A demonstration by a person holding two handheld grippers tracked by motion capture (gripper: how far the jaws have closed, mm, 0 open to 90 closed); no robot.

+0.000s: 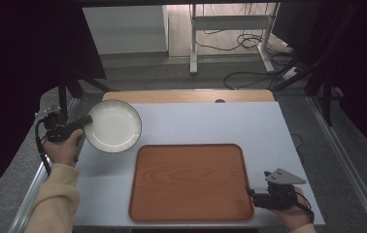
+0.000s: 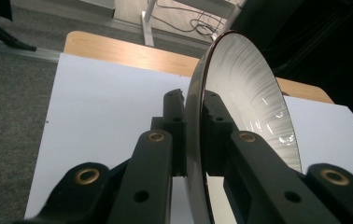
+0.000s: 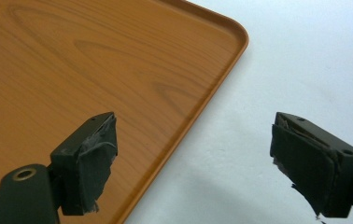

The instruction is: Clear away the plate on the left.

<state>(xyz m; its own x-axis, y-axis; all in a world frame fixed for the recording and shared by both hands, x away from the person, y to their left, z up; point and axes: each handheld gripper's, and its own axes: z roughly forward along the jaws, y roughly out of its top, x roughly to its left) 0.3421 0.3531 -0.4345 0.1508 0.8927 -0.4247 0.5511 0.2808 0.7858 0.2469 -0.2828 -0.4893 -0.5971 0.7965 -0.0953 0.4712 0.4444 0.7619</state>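
Observation:
A white plate (image 1: 113,125) with a dark rim hangs at the table's left, just beyond the far left corner of a wooden tray (image 1: 190,181). My left gripper (image 1: 85,121) is shut on the plate's left rim. In the left gripper view the plate (image 2: 249,93) stands on edge between the two black jaws, which pinch its rim. Off the tray's near right corner, my right gripper (image 1: 250,191) rests low, held in a hand. In the right gripper view its jaws stand wide apart with nothing between them, over the tray's edge (image 3: 198,112) and the white table (image 3: 296,60).
The white table (image 1: 210,121) has a wooden strip (image 1: 186,95) along its far edge. Beyond it are a grey floor, a white frame's legs (image 1: 230,29) and loose cables (image 1: 249,43). Dark curtains hang at both sides.

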